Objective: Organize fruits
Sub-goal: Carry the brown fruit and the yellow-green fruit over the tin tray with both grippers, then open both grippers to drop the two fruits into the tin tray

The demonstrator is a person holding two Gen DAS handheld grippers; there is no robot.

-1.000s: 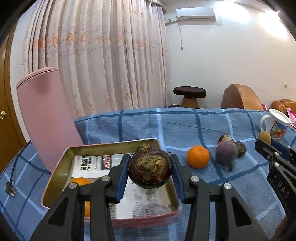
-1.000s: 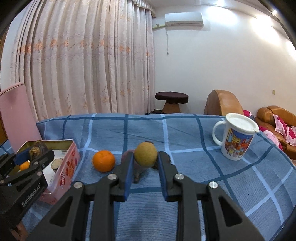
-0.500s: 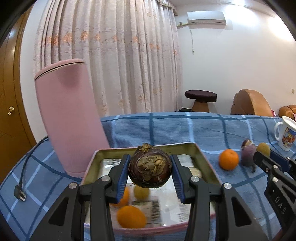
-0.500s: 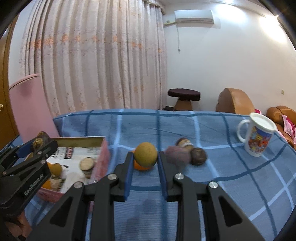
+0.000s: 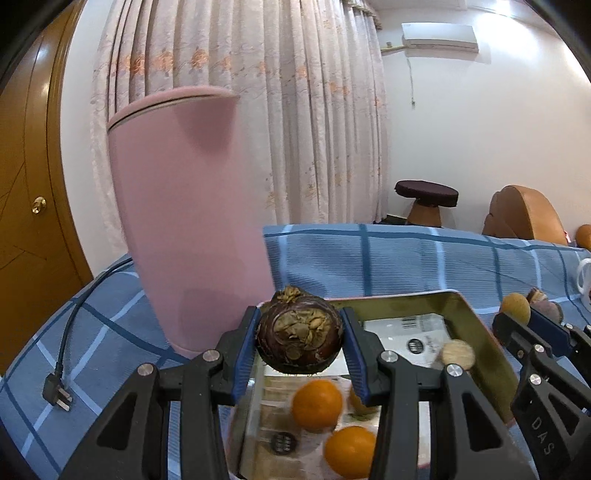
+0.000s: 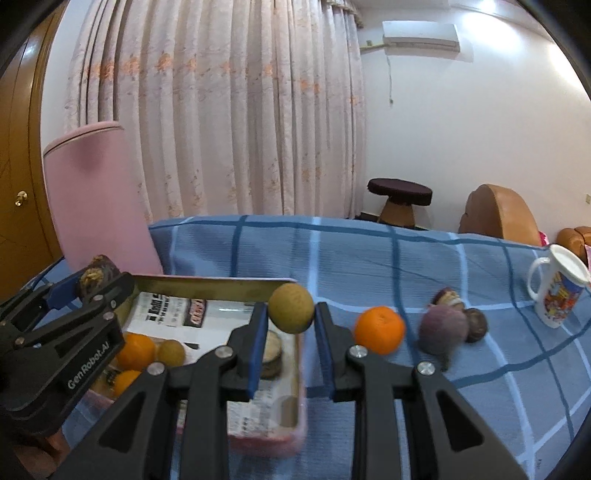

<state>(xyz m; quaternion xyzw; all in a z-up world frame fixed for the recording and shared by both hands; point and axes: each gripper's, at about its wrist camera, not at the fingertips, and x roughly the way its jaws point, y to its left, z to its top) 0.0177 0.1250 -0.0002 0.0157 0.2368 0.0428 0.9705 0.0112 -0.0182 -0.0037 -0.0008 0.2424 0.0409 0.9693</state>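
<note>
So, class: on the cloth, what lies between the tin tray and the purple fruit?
In the right wrist view, a single loose orange sits on the blue cloth between the tin tray and the purple fruit.

The left tool [image 5: 299,341] and its dark brown fruit [image 5: 299,339] hide the middle of the tray [image 5: 476,332] beyond them. Right of that tool, the mug [image 5: 584,280] is cut by the frame edge. Beyond the right tool [image 6: 290,325], the purple fruit [image 6: 441,328] is blurred.

Floral curtains [image 6: 221,122], white wall [image 6: 461,140], air conditioner [image 6: 420,33], round stool [image 6: 399,197].
</note>
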